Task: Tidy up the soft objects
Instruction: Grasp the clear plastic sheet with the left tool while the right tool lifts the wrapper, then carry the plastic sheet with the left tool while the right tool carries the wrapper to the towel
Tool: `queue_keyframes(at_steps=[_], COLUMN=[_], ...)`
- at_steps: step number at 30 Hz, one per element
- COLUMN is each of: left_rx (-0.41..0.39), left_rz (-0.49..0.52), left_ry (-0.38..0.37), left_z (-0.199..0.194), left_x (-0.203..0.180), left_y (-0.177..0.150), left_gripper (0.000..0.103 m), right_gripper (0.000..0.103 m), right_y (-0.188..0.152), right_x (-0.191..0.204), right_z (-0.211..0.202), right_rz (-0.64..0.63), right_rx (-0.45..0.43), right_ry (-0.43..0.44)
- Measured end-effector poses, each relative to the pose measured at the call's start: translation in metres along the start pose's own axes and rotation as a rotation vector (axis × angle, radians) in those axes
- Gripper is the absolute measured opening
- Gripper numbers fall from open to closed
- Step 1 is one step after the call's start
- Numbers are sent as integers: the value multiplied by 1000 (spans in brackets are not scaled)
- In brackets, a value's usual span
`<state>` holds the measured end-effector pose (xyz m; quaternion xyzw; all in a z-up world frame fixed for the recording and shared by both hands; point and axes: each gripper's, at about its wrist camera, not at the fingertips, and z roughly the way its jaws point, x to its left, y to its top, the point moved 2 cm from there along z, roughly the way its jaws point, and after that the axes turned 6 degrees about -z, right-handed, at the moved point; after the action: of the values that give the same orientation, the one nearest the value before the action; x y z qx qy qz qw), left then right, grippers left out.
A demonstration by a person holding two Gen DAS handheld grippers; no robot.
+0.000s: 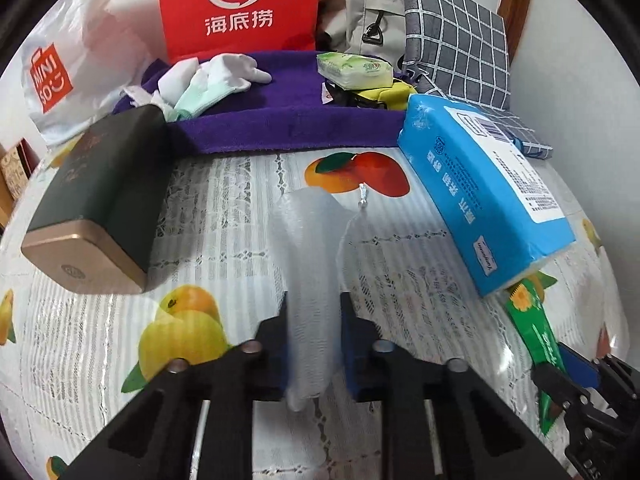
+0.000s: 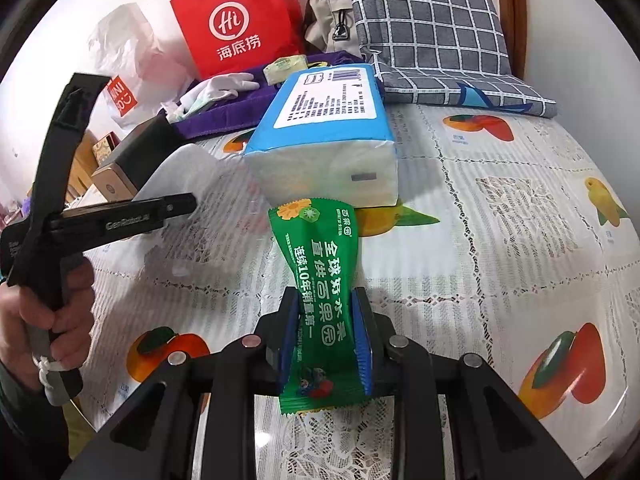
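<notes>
Over the desk (image 1: 400,248) | left gripper (image 1: 314,344) clamps white mesh sleeve (image 1: 308,264) | right gripper (image 2: 326,340) clamps green packet (image 2: 320,292) reading 百果园 | red bag (image 1: 240,4): Hi 海底捞 | MINISO bag (image 1: 52,76)

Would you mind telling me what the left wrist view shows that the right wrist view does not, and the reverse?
Only the left wrist view shows the left gripper end-on, shut on a translucent white bag, and the yellow item on the purple towel. Only the right wrist view shows the person's hand and the green packet's full printed face in the right gripper. Both show the blue tissue pack, red bag and checked cushion.
</notes>
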<state>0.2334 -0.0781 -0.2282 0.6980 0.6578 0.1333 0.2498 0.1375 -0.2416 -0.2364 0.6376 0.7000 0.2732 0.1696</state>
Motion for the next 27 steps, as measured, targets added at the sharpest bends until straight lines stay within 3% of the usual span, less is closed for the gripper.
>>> queue_keyframes(at_steps=[6, 16, 27], left_rx=[43, 61, 10], left_rz=[-71, -107, -162], left_ry=[-90, -85, -85], left_z=[-7, -27, -68], left_x=[21, 45, 74], left_y=[-8, -29, -34], left_gripper=[7, 7, 7], right_gripper=[26, 26, 26], right_y=[0, 0, 16], right_x=[3, 7, 19], right_z=[0, -8, -43], right_rz=[1, 8, -3], right_rx=[1, 19, -43], right_ry=[-28, -66, -70])
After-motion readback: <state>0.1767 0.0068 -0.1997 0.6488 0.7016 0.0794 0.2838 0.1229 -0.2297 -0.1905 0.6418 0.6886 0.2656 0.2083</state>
